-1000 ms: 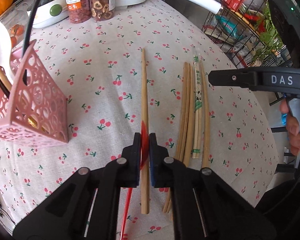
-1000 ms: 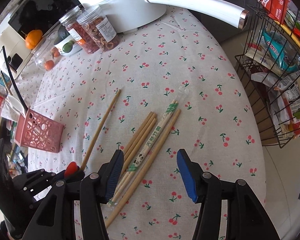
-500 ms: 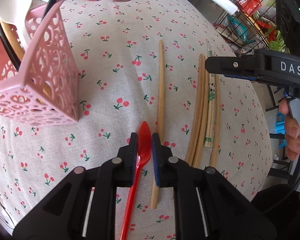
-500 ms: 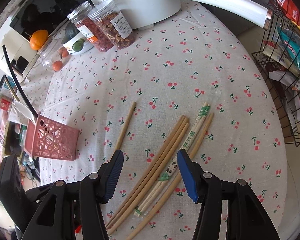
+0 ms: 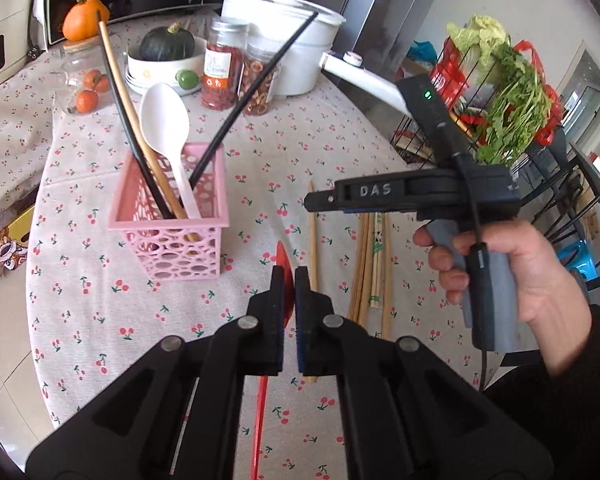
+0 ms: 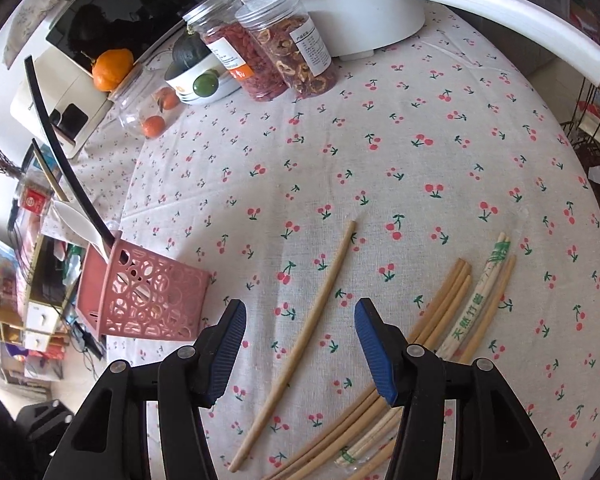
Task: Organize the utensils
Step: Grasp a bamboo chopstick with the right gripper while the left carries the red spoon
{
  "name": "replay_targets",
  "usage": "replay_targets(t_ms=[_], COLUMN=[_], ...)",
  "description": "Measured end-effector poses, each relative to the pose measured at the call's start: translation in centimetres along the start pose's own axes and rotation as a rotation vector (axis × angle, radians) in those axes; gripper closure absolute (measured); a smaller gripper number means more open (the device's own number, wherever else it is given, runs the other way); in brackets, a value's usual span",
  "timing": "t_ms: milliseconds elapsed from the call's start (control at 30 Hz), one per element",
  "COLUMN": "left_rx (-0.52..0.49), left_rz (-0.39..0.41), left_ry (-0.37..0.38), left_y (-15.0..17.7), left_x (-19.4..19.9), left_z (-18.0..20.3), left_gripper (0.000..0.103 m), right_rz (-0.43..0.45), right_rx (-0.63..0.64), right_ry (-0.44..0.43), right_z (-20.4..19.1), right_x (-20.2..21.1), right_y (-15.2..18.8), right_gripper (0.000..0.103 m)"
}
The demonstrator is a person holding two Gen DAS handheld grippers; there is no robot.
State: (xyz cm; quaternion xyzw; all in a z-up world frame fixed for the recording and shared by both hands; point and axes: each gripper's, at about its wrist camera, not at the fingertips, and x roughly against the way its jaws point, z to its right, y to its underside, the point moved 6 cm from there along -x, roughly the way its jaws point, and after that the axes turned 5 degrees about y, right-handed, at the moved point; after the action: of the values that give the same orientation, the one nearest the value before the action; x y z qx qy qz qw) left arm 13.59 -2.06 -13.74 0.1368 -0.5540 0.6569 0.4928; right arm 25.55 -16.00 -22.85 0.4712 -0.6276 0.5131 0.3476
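Observation:
My left gripper (image 5: 289, 276) is shut on a red plastic spoon (image 5: 282, 261), held above the cherry-print tablecloth, right of the pink basket (image 5: 172, 240). The basket holds a white spoon (image 5: 165, 120), black chopsticks and a wooden one. My right gripper (image 6: 300, 320) is open and empty above a single wooden chopstick (image 6: 312, 328); in the left wrist view it (image 5: 320, 202) hovers to the right. A bundle of wooden chopsticks (image 6: 444, 304) with a paper-wrapped pair (image 6: 472, 316) lies to the right. The basket also shows in the right wrist view (image 6: 144, 300).
Two jars (image 5: 236, 68), a white pot (image 5: 288, 40) with a long handle, a bowl with a dark squash (image 5: 166, 50) and oranges stand at the table's far side. A wire rack with greens (image 5: 508, 108) stands beyond the right edge.
My left gripper has lifted the red spoon off the table and tilted up, so the basket now shows upright ahead. My right gripper has moved left, over the single chopstick.

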Motion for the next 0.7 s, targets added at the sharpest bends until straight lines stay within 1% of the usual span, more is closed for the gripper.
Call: replay_targets(t_ms=[33, 100, 133, 167, 200, 233, 300, 333, 400, 533, 700], left_rx=[0.008, 0.046, 0.062, 0.068, 0.070, 0.072, 0.081, 0.088, 0.099, 0.099, 0.121], left_rz=[0.023, 0.045, 0.059, 0.073, 0.083, 0.093, 0.101, 0.104, 0.111, 0.143, 0.223], left_ry=[0.006, 0.038, 0.056, 0.066, 0.070, 0.071, 0.071, 0.072, 0.072, 0.070, 0.070], left_y=[-0.1, -0.3, -0.5, -0.6, -0.8, -0.8, -0.9, -1.0, -1.0, -1.0, -1.6], left_x=[0.5, 1.2, 1.4, 1.8, 2.0, 2.2, 2.4, 2.4, 2.8, 4.0, 6.0], left_z=[-0.4, -1.0, -1.3, -1.5, -1.6, -1.8, -2.4, -2.6, -3.1, -3.5, -4.1], left_gripper=[0.098, 0.098, 0.098, 0.098, 0.098, 0.098, 0.098, 0.098, 0.098, 0.098, 0.098], right_rz=[0.000, -0.005, -0.016, -0.020, 0.009, 0.000, 0.005, 0.008, 0.011, 0.027, 0.126], right_rx=[0.007, 0.021, 0.025, 0.031, 0.050, 0.057, 0.077, 0.087, 0.088, 0.053, 0.099], right_ry=[0.030, 0.092, 0.117, 0.139, 0.161, 0.184, 0.192, 0.198, 0.185, 0.101, 0.016], right_z=[-0.1, -0.3, -0.2, -0.3, -0.6, -0.8, -1.4, -1.7, -1.9, -2.3, -4.0], right_x=[-0.5, -1.7, -2.4, -2.9, -2.8, -3.1, -3.3, -3.4, -3.4, -2.7, 0.9], right_y=[0.0, -0.1, 0.1, 0.2, 0.1, 0.2, 0.4, 0.7, 1.0, 1.6, 2.6], right_gripper=[0.052, 0.061, 0.063, 0.068, 0.074, 0.080, 0.089, 0.091, 0.093, 0.095, 0.096])
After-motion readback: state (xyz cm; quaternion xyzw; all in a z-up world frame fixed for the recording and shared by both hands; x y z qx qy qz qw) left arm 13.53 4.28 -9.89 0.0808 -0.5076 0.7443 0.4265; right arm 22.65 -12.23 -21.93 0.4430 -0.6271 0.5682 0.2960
